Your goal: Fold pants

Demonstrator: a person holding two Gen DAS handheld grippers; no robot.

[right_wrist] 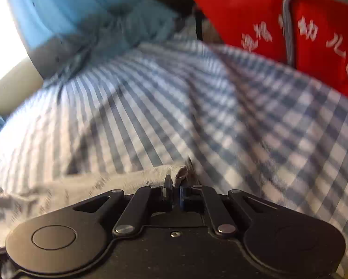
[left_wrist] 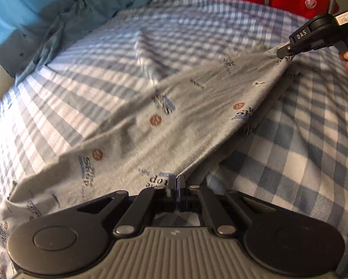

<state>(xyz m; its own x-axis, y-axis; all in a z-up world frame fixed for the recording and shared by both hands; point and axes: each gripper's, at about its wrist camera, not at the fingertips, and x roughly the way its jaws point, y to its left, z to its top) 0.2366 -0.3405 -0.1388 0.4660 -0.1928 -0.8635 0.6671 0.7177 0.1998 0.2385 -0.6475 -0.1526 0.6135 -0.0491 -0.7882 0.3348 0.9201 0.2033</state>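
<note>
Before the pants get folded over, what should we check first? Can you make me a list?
1. Left gripper pinching the grey pants: ok, jaws shut on the edge.
2. Right gripper pinching the other end: ok, cloth is bunched in its tip.
3. Pants stretched between both grippers: ok, fabric looks taut.
4. Checked bedsheet not caught in a grip: cannot tell.
5. Room on the bed ahead: ok, the red bag and blue cloth sit at the far edge.

Black left gripper [left_wrist: 176, 183], ribbed grey housing, silver rivets, "DAS" label on right gripper [left_wrist: 284, 51]
</note>
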